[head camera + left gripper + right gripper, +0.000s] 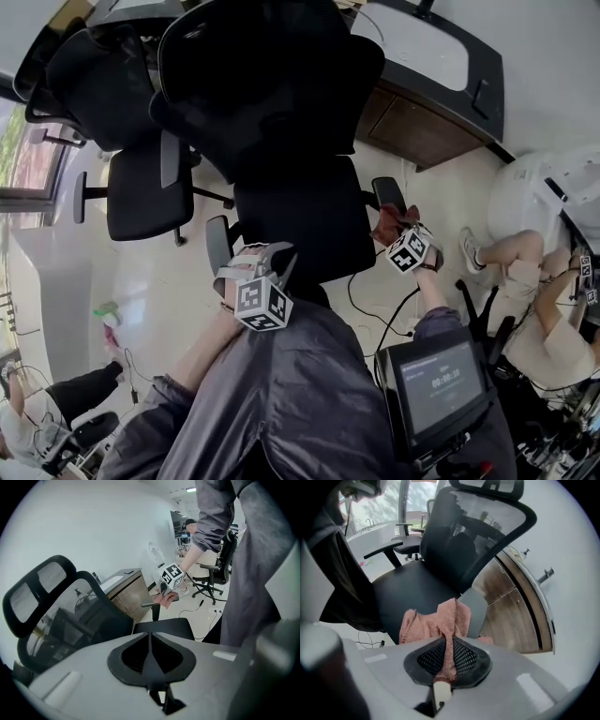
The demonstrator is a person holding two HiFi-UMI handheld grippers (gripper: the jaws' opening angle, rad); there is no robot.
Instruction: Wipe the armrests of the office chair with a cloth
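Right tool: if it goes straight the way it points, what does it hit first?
Probably the armrest. The right tool, shut on the cloth, points down at it, and the armrest shows just behind the cloth. Whether the cloth touches it is unclear.

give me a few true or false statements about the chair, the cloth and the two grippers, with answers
1. The right gripper is shut on a pink cloth. True.
2. The left gripper holds a cloth as well. False: its jaws are together with nothing between them.
3. The cloth is at an armrest of the chair. True.
4. The chair is white. False: it is black.
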